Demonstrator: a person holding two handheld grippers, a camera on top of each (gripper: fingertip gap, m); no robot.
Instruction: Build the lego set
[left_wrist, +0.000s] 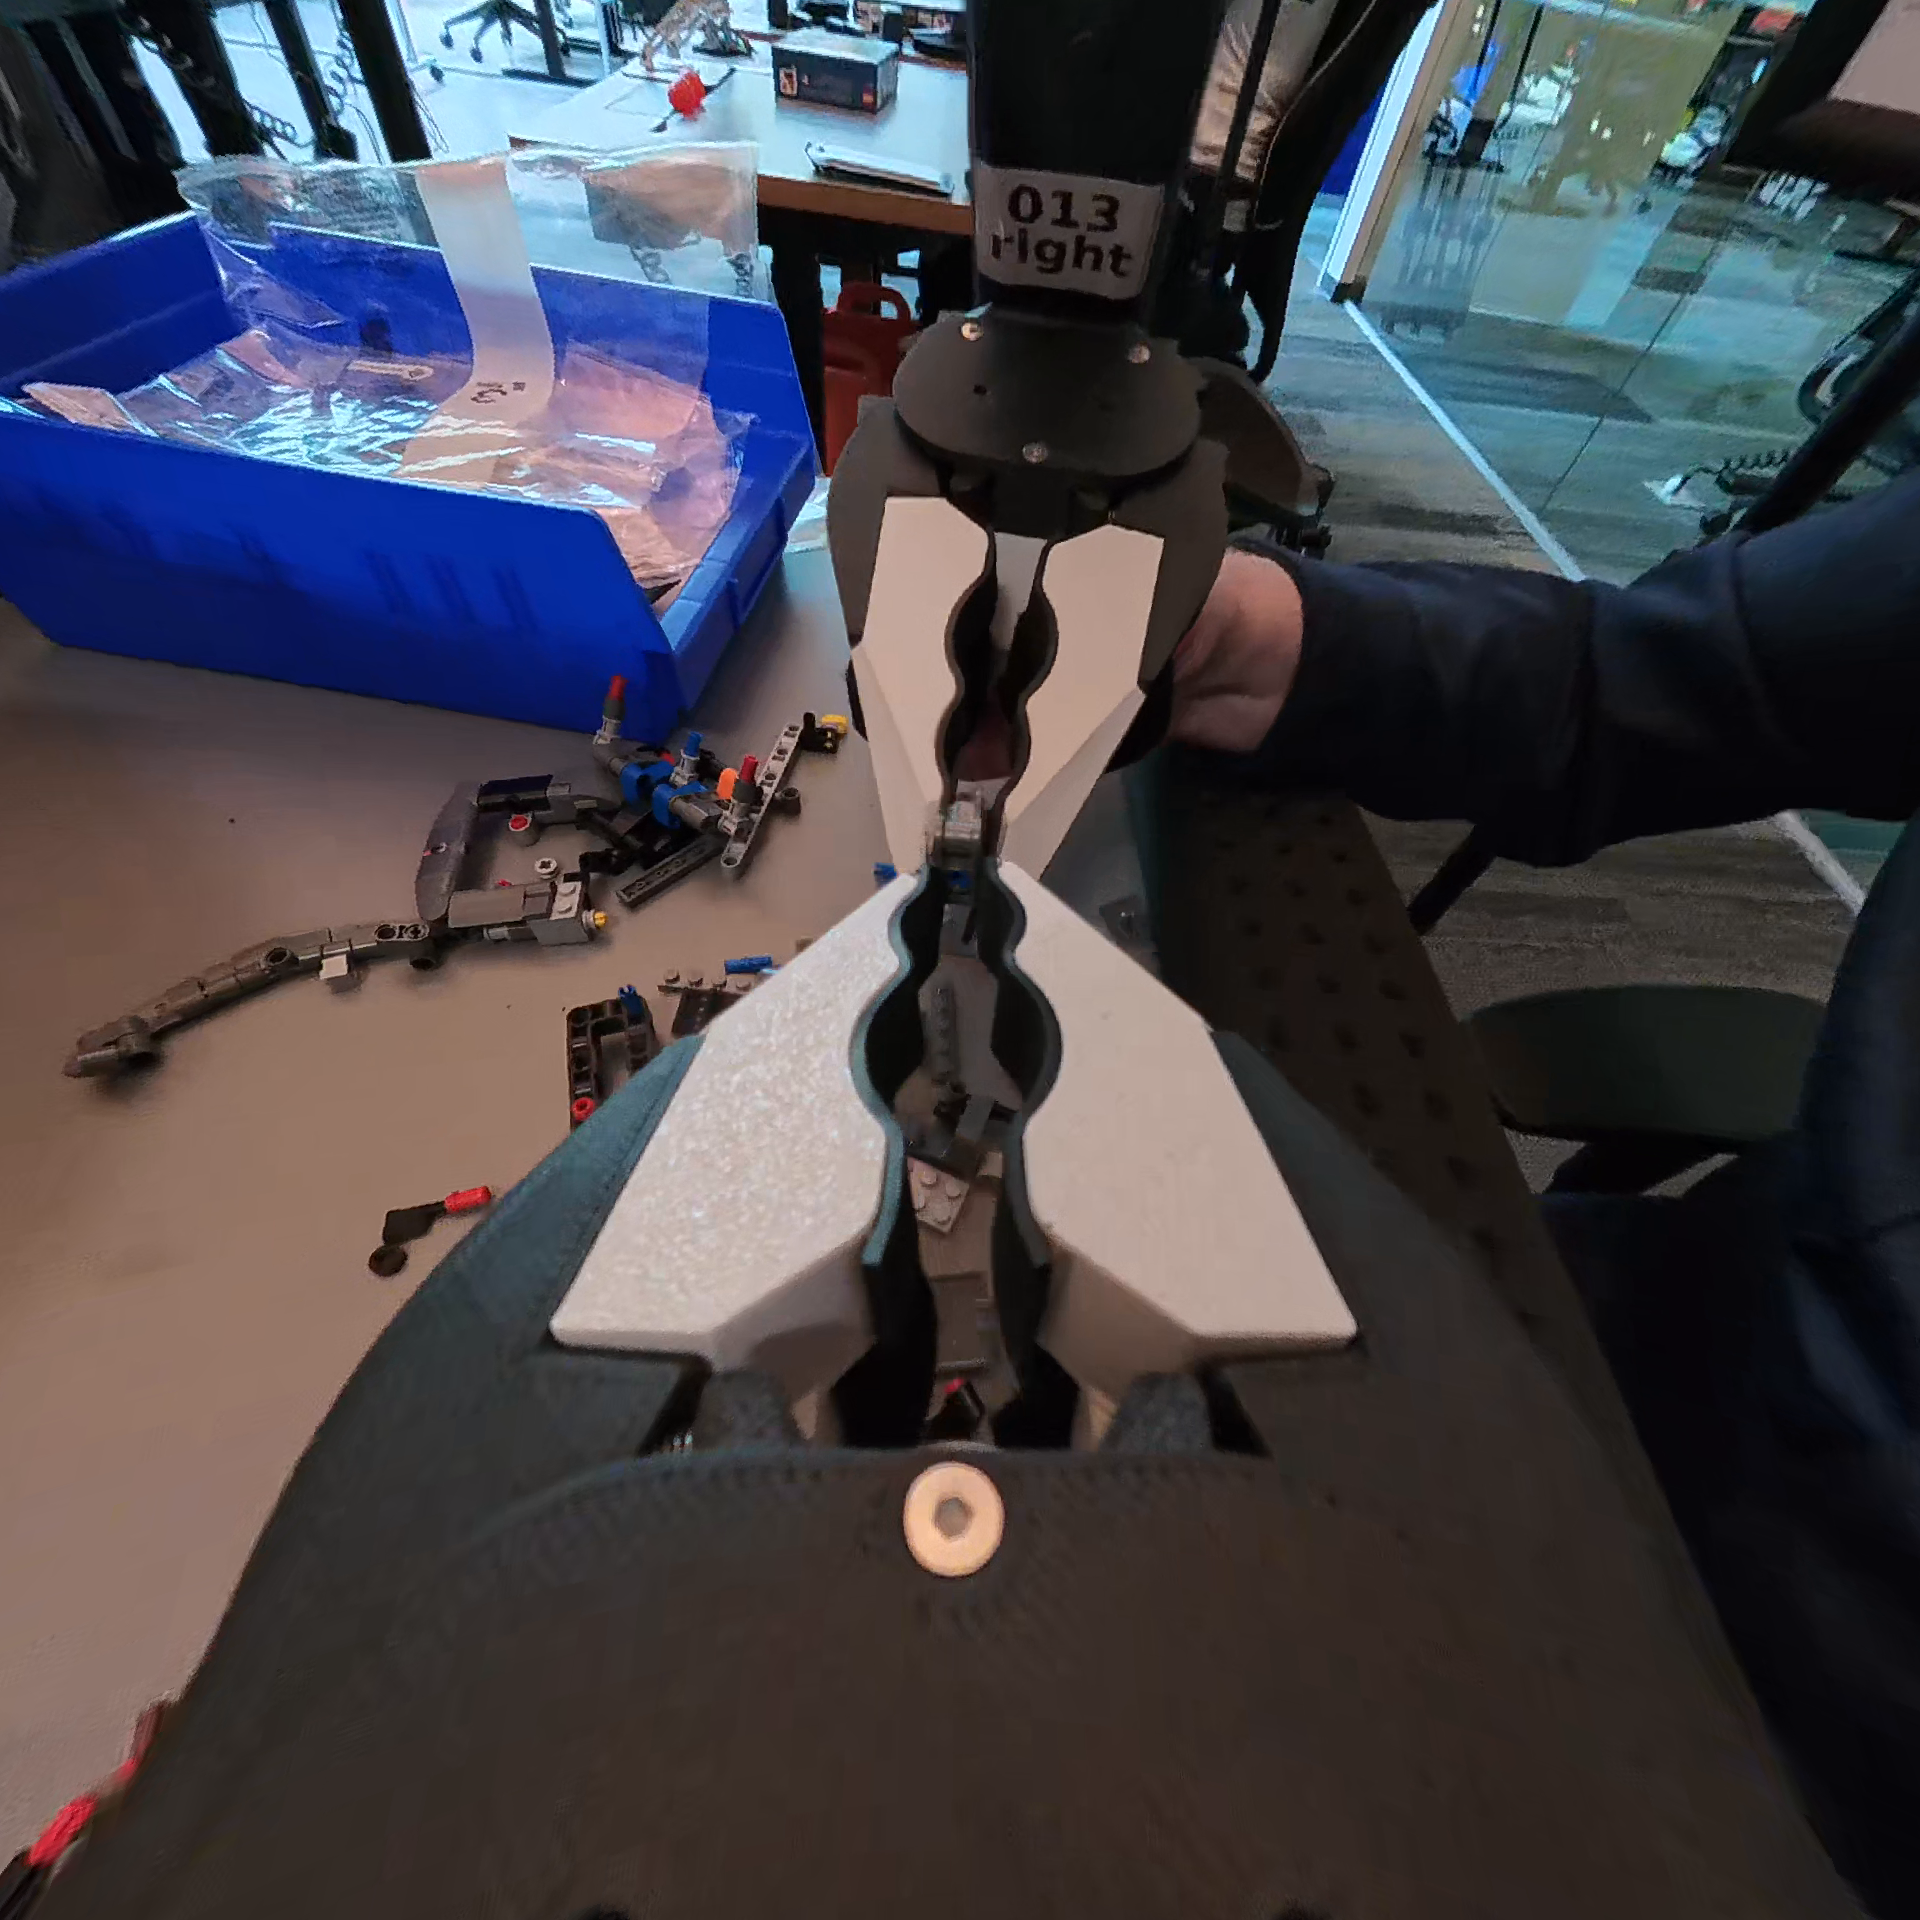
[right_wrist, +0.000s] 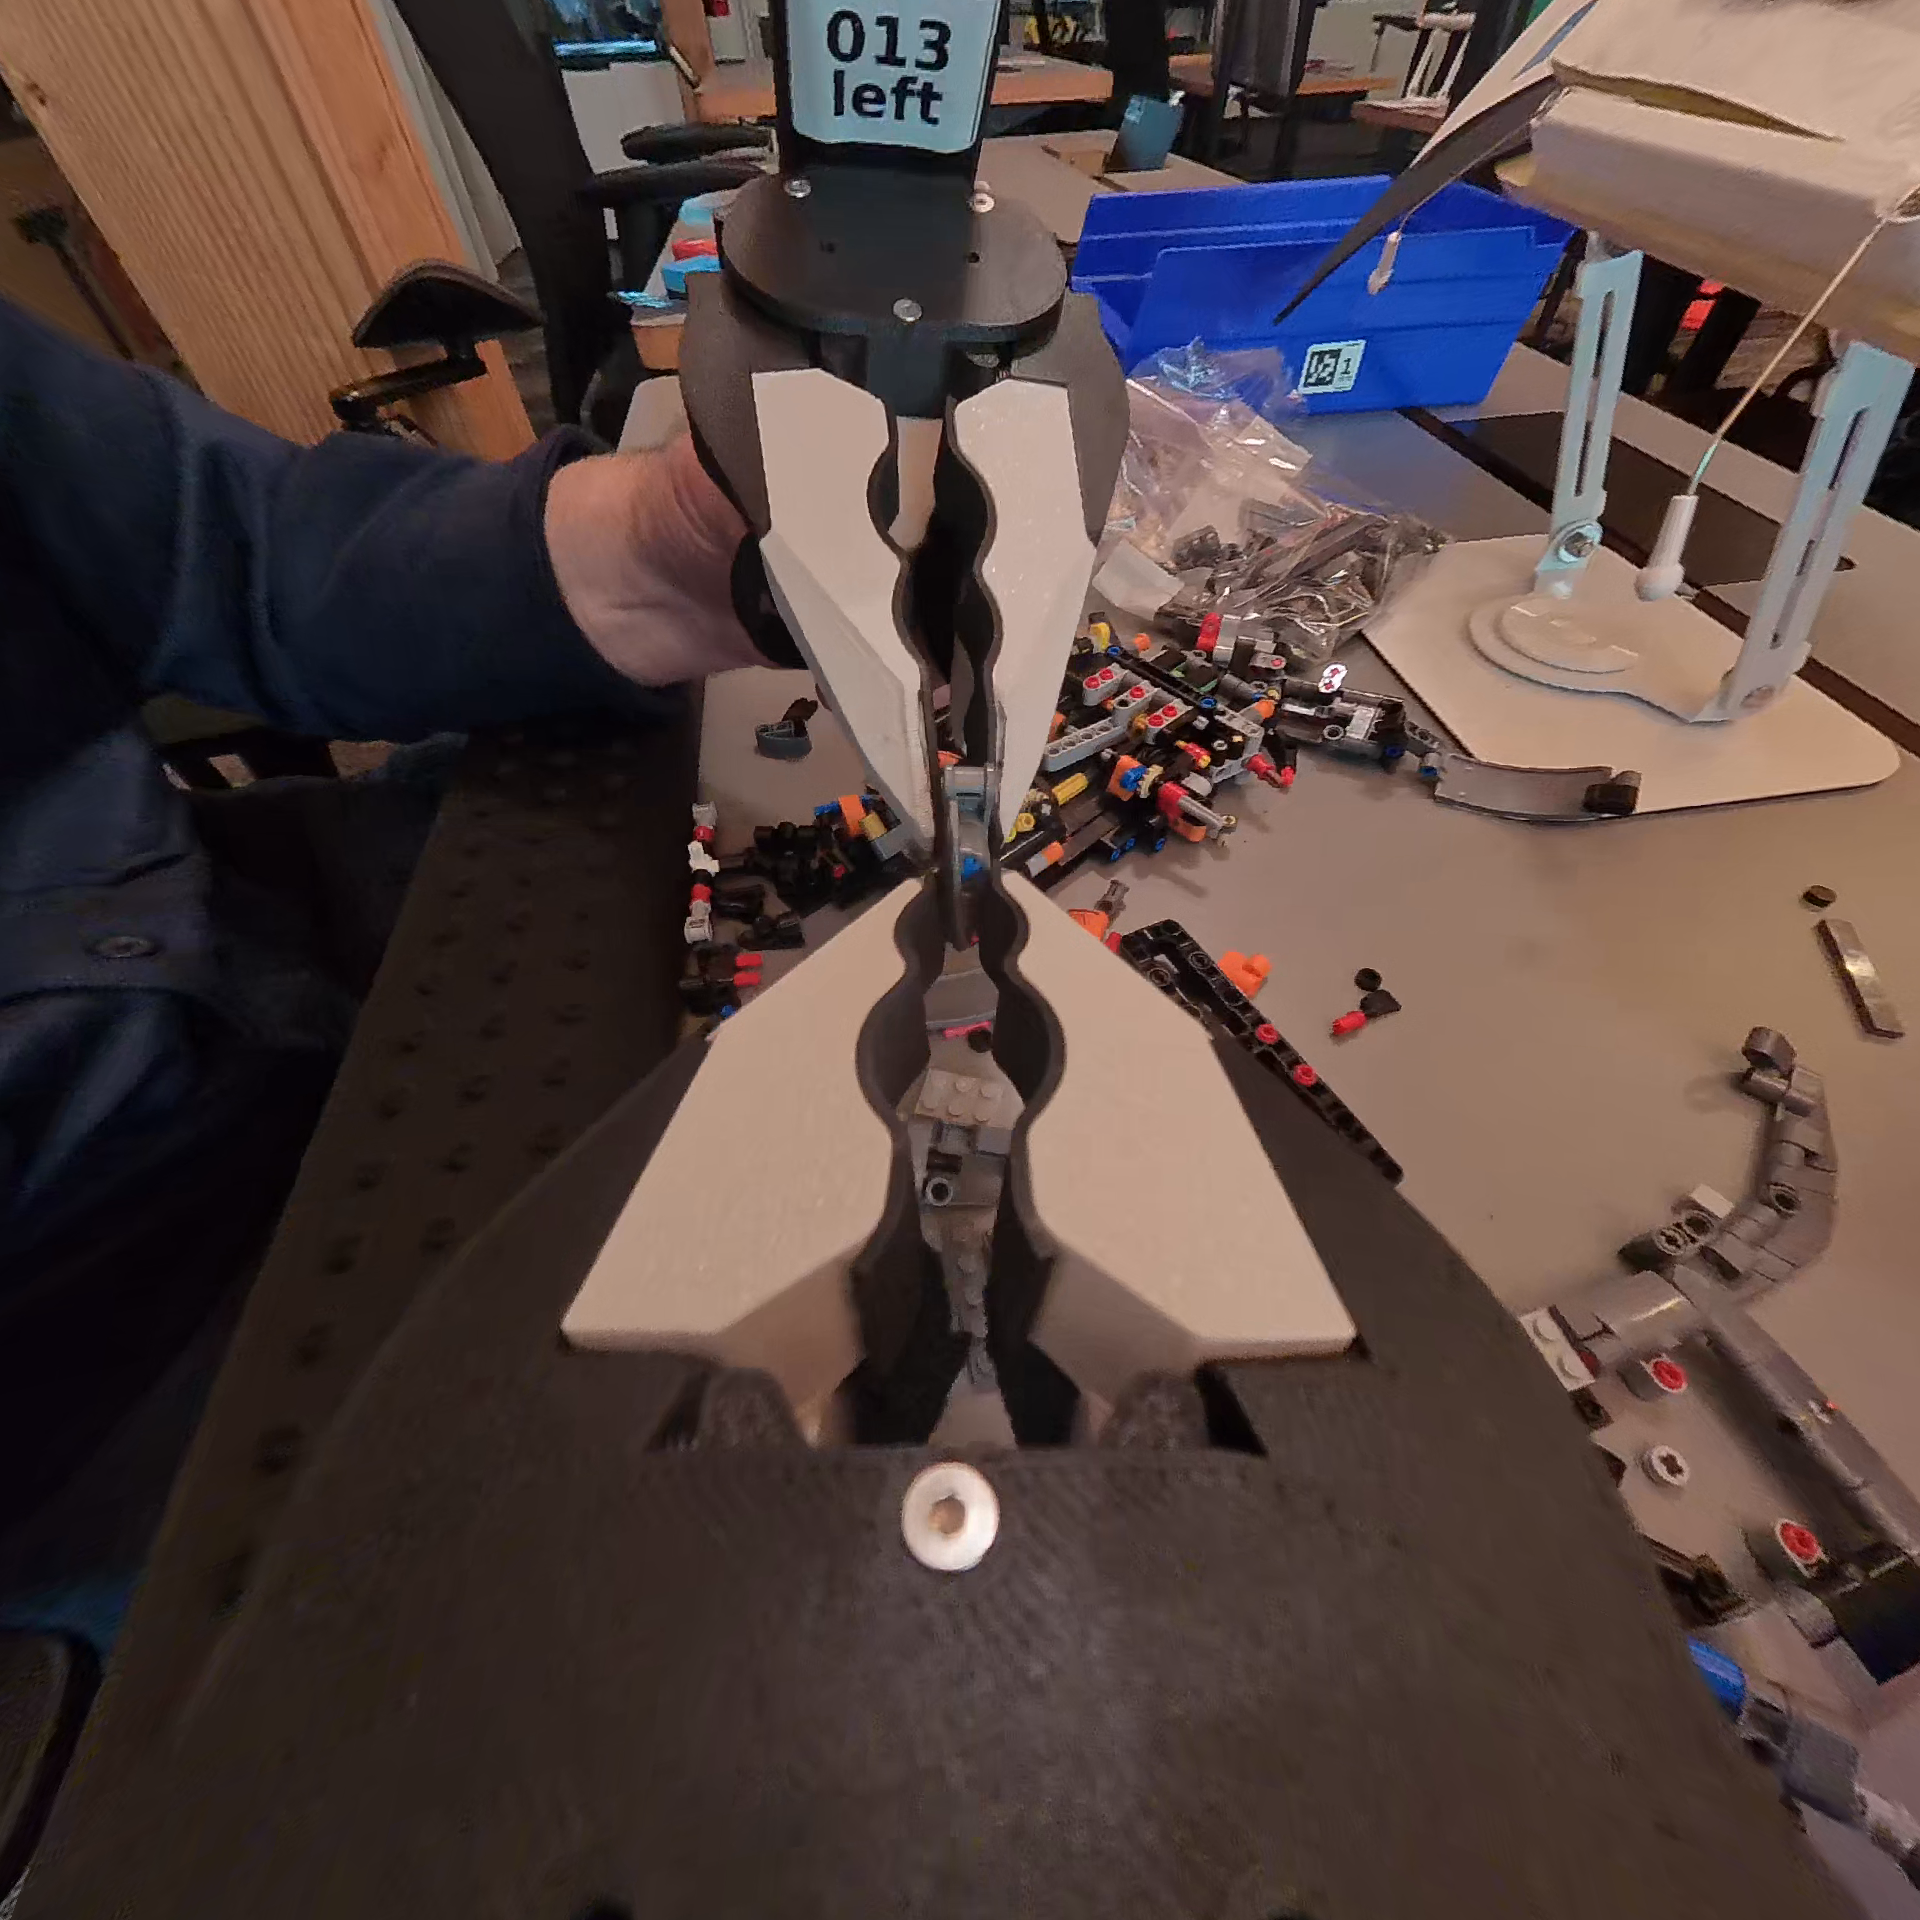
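Lego's small grey hinged assembly (left_wrist: 961, 831), pinched tip-to-tip between left gripper (left_wrist: 956, 883) and right gripper (right_wrist: 961, 894), risked popping loose if either twisted.

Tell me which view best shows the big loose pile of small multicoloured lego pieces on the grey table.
The right wrist view: the pile of multicoloured lego pieces lies in clear sight beyond the left gripper, beside a clear plastic bag of parts. The left wrist view does not show that pile, only a partly built dark grey assembly and a few stray pieces.
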